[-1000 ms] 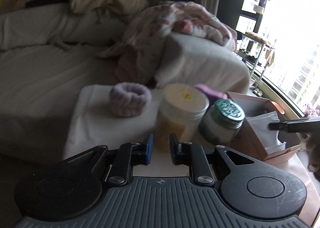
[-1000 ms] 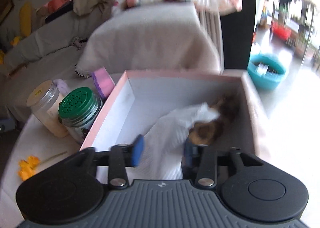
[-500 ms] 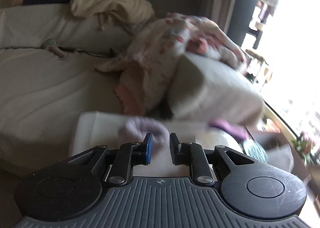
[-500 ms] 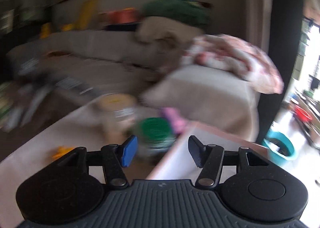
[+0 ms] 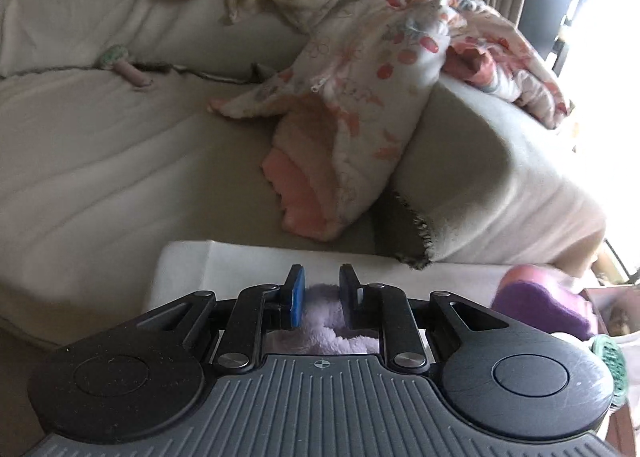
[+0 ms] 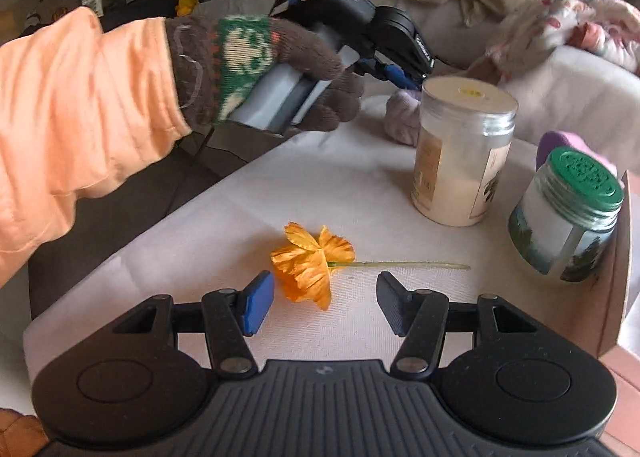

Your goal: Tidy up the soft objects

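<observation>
right gripper point(image 6: 325, 307) has swung off the box and now hangs wide open and empty over the orange flower point(image 6: 310, 263) at lower centre; further back, left gripper point(image 5: 321, 294) has dropped narrowly around the lilac scrunchie point(image 5: 322, 331), grasp apparently next

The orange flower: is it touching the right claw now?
Apart. The right wrist view shows the orange flower lying on the white cloth, with cloth visible between it and both fingers of the open right claw.
</observation>
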Demonstrator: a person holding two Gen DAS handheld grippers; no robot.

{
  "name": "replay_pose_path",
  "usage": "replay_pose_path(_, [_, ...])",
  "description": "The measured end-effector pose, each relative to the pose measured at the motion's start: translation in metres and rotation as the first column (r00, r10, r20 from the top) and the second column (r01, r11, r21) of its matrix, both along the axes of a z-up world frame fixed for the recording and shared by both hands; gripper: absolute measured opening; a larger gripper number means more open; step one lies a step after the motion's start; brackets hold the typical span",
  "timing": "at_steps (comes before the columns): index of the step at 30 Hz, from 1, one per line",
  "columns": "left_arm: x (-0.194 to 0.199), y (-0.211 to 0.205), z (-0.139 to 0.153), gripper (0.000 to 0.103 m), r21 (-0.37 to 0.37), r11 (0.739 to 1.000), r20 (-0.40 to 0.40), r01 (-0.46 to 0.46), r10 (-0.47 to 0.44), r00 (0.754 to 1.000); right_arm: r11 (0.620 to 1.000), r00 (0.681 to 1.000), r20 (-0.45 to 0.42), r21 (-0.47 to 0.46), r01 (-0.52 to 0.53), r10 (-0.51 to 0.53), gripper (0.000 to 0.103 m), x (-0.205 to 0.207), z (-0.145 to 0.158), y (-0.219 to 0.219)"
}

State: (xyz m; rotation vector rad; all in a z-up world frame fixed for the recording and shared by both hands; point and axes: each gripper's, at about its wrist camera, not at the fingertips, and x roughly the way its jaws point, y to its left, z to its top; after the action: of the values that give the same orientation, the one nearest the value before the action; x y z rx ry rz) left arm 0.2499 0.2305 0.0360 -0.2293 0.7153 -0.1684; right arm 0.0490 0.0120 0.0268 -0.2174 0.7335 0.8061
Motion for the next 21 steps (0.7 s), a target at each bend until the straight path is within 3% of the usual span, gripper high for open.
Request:
replay_pose_path(2, [-0.004, 0.002, -0.002, 0.021, -0.014, 1.000, -0.005, 0.020, -0.020, 1.000, 1.000, 1.000, -0.013, 0.001, 0.009, -0.009, 0.057, 0.002, -0.005, -0.002])
replay_pose_path(6, [-0.011, 0.000, -0.002, 0.022, 0.027, 0.998, 0.000, 0.053, -0.053, 0.999, 0.999, 0.999, -0.030, 0.017, 0.027, -0.026, 0.057, 0.007, -0.012, -0.006])
replay_pose_path(15, [-0.029, -0.010, -0.003, 0.023, 0.073, 0.995, -0.001, 0.064, -0.064, 0.998, 1.000, 0.999, 0.046, 0.005, -0.015, 0.015, 0.057, 0.013, -0.010, 0.015])
replay_pose_path(18, [-0.033, -0.012, -0.003, 0.023, 0.100, 0.992, -0.004, 0.080, -0.080, 0.997, 1.000, 0.998, 0.055, 0.011, -0.017, 0.017, 0.052, 0.018, -0.009, 0.021])
replay_pose_path(21, [-0.036, -0.014, -0.002, 0.023, 0.113, 0.989, -0.009, 0.097, -0.097, 0.995, 0.999, 0.998, 0.049, 0.003, -0.032, 0.032, 0.042, 0.021, -0.011, 0.023])
